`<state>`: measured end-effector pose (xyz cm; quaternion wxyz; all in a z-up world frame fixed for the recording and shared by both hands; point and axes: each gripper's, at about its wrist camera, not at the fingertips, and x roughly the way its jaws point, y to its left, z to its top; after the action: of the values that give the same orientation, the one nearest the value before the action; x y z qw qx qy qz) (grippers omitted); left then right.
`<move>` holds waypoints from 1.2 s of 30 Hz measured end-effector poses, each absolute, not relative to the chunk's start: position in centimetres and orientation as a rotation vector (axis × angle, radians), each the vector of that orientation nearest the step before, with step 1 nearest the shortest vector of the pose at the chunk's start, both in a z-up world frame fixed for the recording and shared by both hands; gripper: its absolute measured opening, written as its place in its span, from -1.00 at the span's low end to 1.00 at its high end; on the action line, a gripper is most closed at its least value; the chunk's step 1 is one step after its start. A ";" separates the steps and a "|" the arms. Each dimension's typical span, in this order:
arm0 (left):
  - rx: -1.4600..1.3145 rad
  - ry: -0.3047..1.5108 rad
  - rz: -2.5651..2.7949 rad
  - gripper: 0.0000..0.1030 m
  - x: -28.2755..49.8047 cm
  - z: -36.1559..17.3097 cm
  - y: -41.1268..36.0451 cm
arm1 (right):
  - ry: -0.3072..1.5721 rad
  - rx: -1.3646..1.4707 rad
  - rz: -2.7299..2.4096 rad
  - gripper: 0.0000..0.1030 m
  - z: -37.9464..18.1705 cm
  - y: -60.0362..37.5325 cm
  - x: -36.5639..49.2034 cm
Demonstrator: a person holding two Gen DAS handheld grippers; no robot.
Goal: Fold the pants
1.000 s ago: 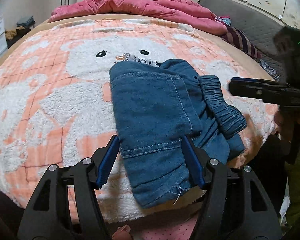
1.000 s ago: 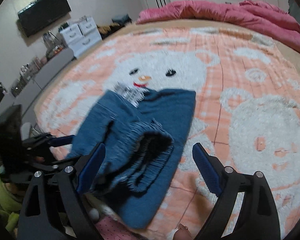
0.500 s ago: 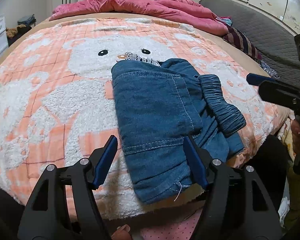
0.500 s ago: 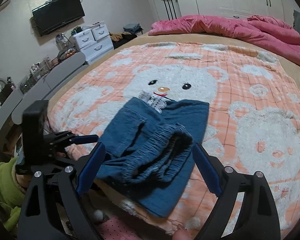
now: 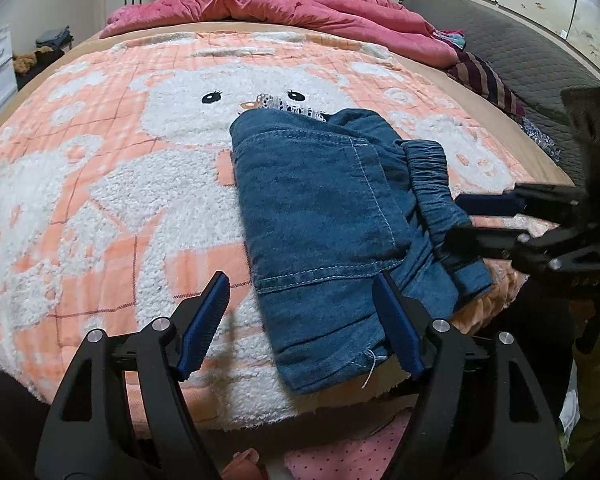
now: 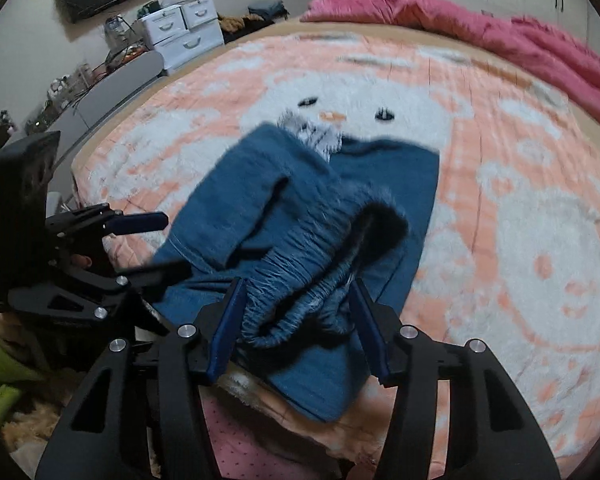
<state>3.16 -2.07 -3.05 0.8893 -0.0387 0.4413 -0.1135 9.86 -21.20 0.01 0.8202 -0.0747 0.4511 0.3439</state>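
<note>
On the bed's peach-and-white fleece bear blanket point(image 5: 100, 208), the folded blue denim pants point(image 5: 320, 216) lie near the edge at 6 o'clock: soft, limp, light. Their bunched elastic waistband point(image 6: 300, 280) is the best hold. The right hand-held gripper point(image 6: 300, 320) is closing around it; the left hand-held gripper point(image 5: 304, 320) is opening, holding nothing.

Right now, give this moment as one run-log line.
stage: folding | pants: folded on blanket | left gripper: opening, astride hem, no grip | right gripper: closing around waistband

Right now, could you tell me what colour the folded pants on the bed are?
The pants are blue denim with pale stitching, clearest in the left wrist view.
</note>
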 end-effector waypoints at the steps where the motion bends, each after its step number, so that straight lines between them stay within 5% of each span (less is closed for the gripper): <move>1: -0.083 0.920 -0.237 0.29 3.2 -3.1 -2.0 | 0.966 -0.161 0.733 0.01 -0.3 -21.1 9.8; 20: -0.092 0.865 -0.244 0.34 2.0 -0.9 -1.7 | 0.816 -0.075 0.724 0.37 3.6 -23.0 6.8; 36: -0.086 0.810 -0.213 0.63 1.2 1.4 -0.9 | 0.744 -0.040 0.632 0.70 5.2 -24.5 6.1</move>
<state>1.25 -0.94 1.41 0.9127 -0.0417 0.3931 -0.1036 6.07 -24.50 5.15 0.8830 -0.0194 0.3576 0.3034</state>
